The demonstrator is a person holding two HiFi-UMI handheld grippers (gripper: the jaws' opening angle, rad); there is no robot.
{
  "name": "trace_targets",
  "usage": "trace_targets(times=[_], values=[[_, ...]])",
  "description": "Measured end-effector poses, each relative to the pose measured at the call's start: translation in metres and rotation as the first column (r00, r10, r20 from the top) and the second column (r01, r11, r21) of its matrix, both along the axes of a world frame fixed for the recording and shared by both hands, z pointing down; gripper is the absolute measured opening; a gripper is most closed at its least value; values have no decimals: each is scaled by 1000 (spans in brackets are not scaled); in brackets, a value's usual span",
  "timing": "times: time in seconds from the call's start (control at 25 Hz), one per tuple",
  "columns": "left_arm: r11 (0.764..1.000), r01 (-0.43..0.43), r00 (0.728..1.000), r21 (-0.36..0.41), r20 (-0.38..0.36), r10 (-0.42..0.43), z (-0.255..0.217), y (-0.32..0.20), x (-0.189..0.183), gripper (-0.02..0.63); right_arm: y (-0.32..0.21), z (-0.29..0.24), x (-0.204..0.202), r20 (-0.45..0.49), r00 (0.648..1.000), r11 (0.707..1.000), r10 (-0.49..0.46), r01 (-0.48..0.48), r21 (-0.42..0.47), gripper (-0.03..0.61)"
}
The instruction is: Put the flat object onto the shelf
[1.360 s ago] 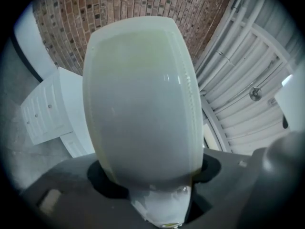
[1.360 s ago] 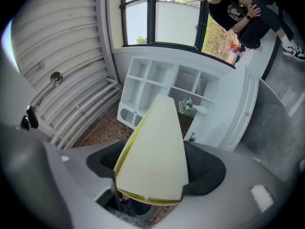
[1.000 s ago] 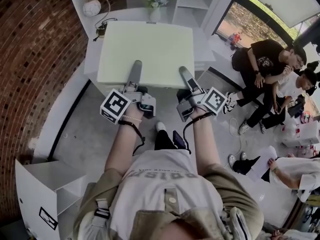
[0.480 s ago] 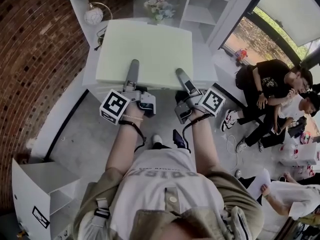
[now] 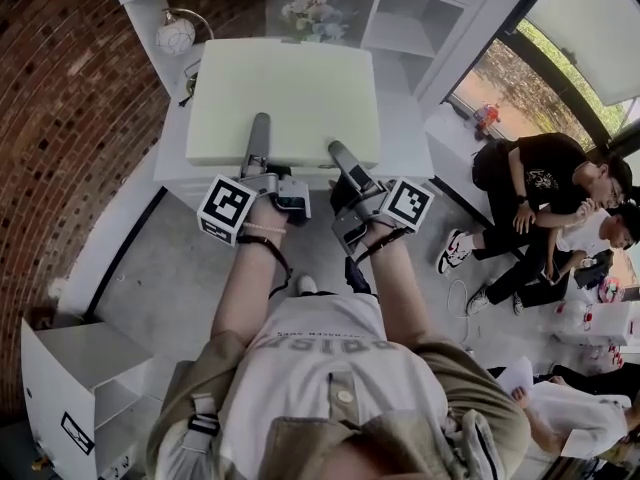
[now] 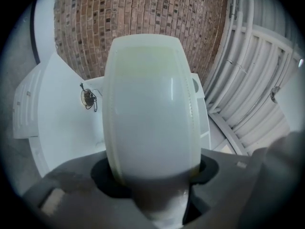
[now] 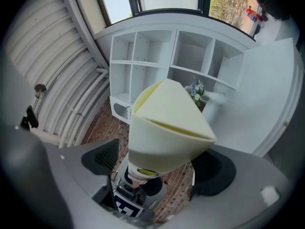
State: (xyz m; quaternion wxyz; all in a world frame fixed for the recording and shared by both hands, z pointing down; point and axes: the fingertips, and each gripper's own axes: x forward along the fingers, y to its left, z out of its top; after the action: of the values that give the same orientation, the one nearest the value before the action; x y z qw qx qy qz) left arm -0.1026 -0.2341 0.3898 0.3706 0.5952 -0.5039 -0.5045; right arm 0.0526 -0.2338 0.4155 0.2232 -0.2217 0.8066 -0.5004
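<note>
Head view looks steeply down on a person carrying the flat object (image 5: 290,88), a pale yellow-green slab, by its near edge with a hand-held gripper in each hand. It lies level over a white table (image 5: 405,143) beside a brick wall (image 5: 70,118). Whether it rests on the table top or hangs just above it, I cannot tell. Its near edge sits roughly above the table's near edge.

The left hand-held gripper (image 5: 259,128) reaches onto it left of the middle. The right hand-held gripper (image 5: 336,151) reaches on right of the middle. Each has one jaw lying along the top face.

In the left gripper view the flat object (image 6: 150,109) fills the whole gap of the left hand-held gripper (image 6: 155,173). Both jaws press on it, and they have just been closing a little.

In the right gripper view the flat object (image 7: 167,128) stands between the jaws of the right hand-held gripper (image 7: 159,163). These jaws are spread very wide and have just been opening. A strip of brick shows between the flat object and one jaw, so this side is not clamped.

Beyond the table stands a white shelf unit (image 5: 400,13) with open compartments. A bunch of flowers (image 5: 310,10) stands in front of it, and a round lamp (image 5: 175,34) sits at the table's far left corner. Some people (image 5: 540,183) sit on the floor to the right.
</note>
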Motion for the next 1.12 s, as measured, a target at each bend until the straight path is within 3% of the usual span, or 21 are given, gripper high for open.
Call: trace_targets(times=[0.24,0.36,0.52,1.12], values=[[1000,-3,1000,-25,-6,3,11,-26,13,302,-27,8,-13,16,1000,999,-21,22,-40,467],[1000,-8,1000,-28,-6,8,13,-38,20,302,-40,11,-11,10,1000,999,-11,11,-48,382],[1000,-11,1000,-18,4,11,13,-57,21,302,-60,12,-9,11,1000,999,-17,17,-45,376],[992,-108,990,70,101,100,-18,-116,18,348,-121,-19,-18,22,999,996,-31,29,87,368]])
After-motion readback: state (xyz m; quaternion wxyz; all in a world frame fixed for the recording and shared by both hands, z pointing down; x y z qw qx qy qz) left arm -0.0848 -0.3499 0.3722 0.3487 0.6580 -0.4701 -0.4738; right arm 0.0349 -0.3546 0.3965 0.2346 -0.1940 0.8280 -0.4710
